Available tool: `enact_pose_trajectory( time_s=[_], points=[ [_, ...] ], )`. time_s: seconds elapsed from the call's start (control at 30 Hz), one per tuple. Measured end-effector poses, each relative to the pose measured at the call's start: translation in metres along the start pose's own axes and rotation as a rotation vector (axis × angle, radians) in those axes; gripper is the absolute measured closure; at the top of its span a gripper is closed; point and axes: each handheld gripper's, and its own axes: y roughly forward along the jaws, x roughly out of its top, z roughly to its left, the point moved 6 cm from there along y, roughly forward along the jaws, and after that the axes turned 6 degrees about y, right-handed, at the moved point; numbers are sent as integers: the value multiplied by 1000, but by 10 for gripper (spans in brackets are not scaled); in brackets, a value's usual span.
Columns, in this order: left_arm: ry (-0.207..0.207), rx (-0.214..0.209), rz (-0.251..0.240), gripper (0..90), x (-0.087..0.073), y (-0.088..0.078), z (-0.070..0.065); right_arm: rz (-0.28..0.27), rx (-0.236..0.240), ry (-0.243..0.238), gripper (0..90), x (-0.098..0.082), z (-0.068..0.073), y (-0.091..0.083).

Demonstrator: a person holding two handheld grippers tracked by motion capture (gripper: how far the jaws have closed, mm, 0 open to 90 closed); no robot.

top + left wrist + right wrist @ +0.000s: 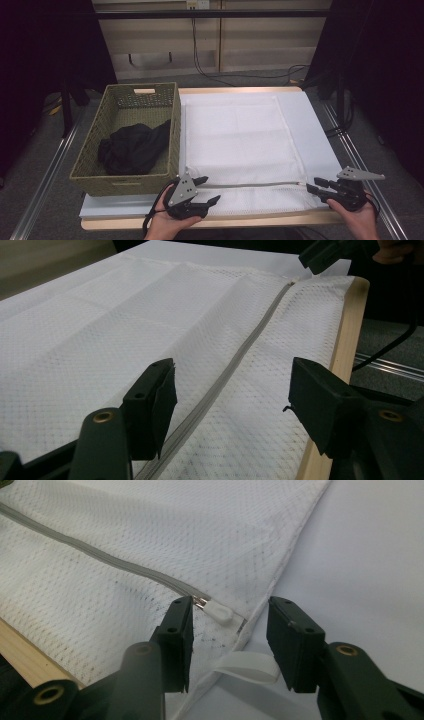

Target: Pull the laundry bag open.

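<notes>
High view: white mesh laundry bag (240,145) flat on white table cover (310,125), grey zipper (250,185) running along near edge. Left gripper (207,189) at zipper's left end, jaws apart astride zipper line, nothing pinched. Right gripper (311,184) at zipper's right end, jaws apart around white zipper pull (220,612), pads not touching it. Wicker basket (100,125) left of bag, black cloth (135,147) inside.

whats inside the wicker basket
A crumpled black cloth lies in the wicker basket, against its near end. Whatever is under the cloth is covered; the far floor is bare.
</notes>
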Motion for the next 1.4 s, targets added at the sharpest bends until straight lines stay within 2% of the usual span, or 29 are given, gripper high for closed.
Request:
enact_pose_trajectory(
  time_s=[0.03, 0.1, 0.2, 0.27, 0.3, 0.43, 0.47, 0.5, 0.57, 0.6, 0.63, 0.73, 0.8, 0.87, 0.93, 1.0, 1.03, 1.1, 1.13, 1.37, 1.4],
  points=[
    [-1, -2, -4, 350, 0, 0, 0, 0, 9, 17, 510, -1, -1, 0],
    [-12, 3, -11, 349, 1, 0, 0, 3, 2, 15, 504, -2, -2, 1],
    [-9, 6, 5, 344, -1, -1, -1, 24, -3, 15, 498, -6, 0, 4],
    [-18, -3, -1, 339, -3, 0, -2, 42, -20, 0, 493, -9, 1, 7],
    [-11, -4, 3, 333, -3, 0, -1, 76, -35, -29, 480, -14, 3, 11],
    [-7, 1, 14, 330, -5, 1, -2, 81, -63, -63, 489, -16, 6, 11],
    [-6, -1, 16, 330, -5, 1, -2, 82, -87, -79, 512, -17, 7, 12],
    [-8, -7, 11, 327, -5, 2, -2, 87, -116, -115, 524, -18, 8, 13],
    [-4, -3, 10, 327, -4, 2, -2, 83, -113, -125, 530, -18, 8, 14],
    [-9, -7, 4, 324, -3, 3, -3, 85, -119, -124, 613, -18, 9, 14],
    [-1, -1, 14, 324, -3, 3, -3, 85, -119, -124, 613, -18, 9, 14],
    [4, -12, 5, 324, -1, 4, -4, 91, -119, -119, 692, -18, 11, 14],
    [0, -7, 12, 325, 0, 5, -4, 88, -116, -104, 802, -17, 11, 14],
    [3, -13, 12, 329, 0, 7, -4, 80, -110, -103, 837, -16, 10, 15],
    [11, -28, 19, 345, 1, 9, -5, 80, -106, -107, 856, -15, 10, 15],
    [19, -22, 17, 360, 3, 10, -6, 76, -102, -92, 873, -15, 10, 16],
    [20, -28, 19, 368, 5, 11, -6, 73, -85, -60, 884, -14, 9, 15],
    [34, -28, 23, 370, 6, 12, -7, 66, -78, -51, 886, -13, 8, 14],
    [32, -39, 21, 384, 7, 13, -7, 52, -58, -31, 888, -12, 6, 13],
    [32, -47, 51, 419, 6, 21, -5, 15, -31, -6, 888, -8, 7, 7],
    [20, -56, 40, 428, 8, 24, -4, 9, -31, -3, 888, -8, 7, 6]
  ],
)
